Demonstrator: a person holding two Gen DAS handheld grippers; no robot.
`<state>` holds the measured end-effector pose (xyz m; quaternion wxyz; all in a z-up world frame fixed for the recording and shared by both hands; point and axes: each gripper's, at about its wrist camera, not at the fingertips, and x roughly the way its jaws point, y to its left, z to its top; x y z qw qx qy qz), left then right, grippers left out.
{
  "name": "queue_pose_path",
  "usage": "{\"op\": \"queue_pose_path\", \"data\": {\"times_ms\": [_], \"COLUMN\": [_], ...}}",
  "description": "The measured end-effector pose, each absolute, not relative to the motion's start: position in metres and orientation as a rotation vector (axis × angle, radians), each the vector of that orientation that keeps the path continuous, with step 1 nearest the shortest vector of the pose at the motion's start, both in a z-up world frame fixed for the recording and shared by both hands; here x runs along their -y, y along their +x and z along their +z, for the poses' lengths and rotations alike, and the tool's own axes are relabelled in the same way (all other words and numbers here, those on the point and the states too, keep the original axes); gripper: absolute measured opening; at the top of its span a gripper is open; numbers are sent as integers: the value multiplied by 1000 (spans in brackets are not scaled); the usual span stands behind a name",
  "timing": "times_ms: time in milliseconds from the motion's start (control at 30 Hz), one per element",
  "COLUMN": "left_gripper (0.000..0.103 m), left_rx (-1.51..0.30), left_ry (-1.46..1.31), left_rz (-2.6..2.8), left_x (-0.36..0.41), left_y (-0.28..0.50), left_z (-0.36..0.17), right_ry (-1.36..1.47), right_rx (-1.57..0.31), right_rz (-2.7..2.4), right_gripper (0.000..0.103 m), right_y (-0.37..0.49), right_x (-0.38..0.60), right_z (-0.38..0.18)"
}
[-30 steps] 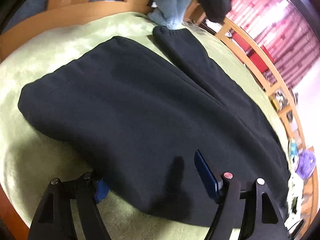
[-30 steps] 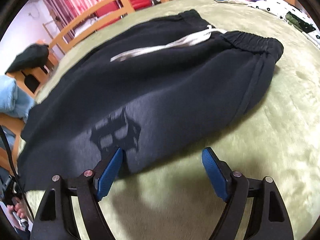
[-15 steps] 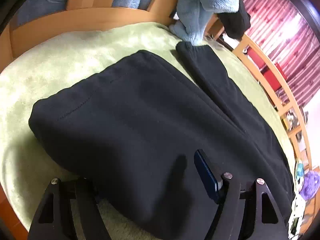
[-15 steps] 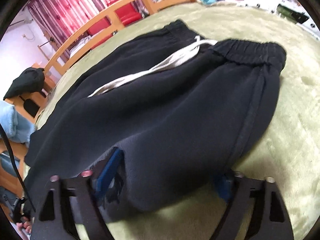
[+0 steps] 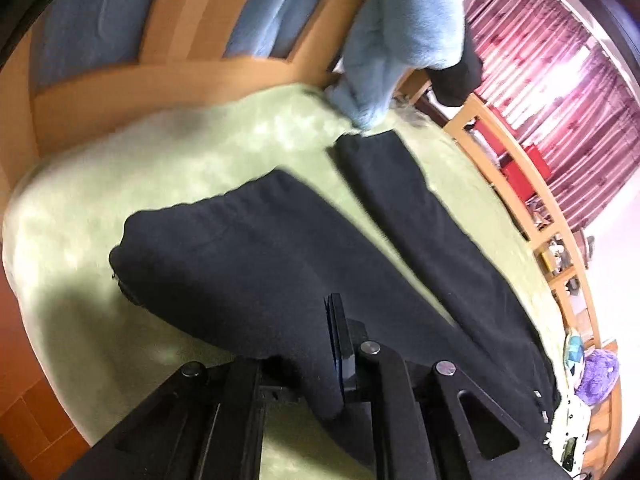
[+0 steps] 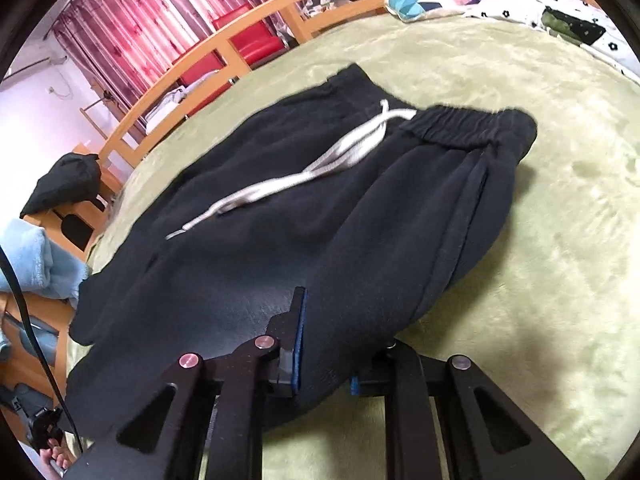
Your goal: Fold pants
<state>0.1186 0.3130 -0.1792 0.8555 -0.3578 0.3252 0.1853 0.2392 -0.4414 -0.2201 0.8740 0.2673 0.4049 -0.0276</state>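
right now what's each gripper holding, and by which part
Both grip the black pants: left gripper on a leg's near edge, right gripper, jaws closing, on the near side edge below the waistband.

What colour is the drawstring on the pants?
White, or light grey; the drawstring lies across the black pants. Best seen in the right wrist view.

1. Support: bed (image 6: 500, 92) with pale green plush cover, wooden frame rails around it.
2. Black pants (image 6: 280, 240) lie directly on the cover, waistband toward the far end in the right wrist view.
3. Light blue fleece (image 5: 384, 60) rests at one edge.
4. Patterned pillow (image 6: 416, 0) and white spotted bedding (image 6: 532, 0) at the far end.
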Motion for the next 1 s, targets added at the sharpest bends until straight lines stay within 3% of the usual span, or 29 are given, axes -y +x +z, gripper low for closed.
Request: {"op": "queue_pose_path", "data": {"times_ms": [567,1000], "left_gripper": [10,10], "left_rx": [-608,-552], "left_ry": [-638,-561], "left_rz": [363,371], "left_x": [-303,-298], "left_y": [223,365], "left_z": [-84,-80], "right_ry": [431,399], "right_rx": [-792,-692], "right_rz": [12,16], "right_gripper": [15,15], "right_y": [298,437], "right_x": [422,410], "right_z": [-121,-109]}}
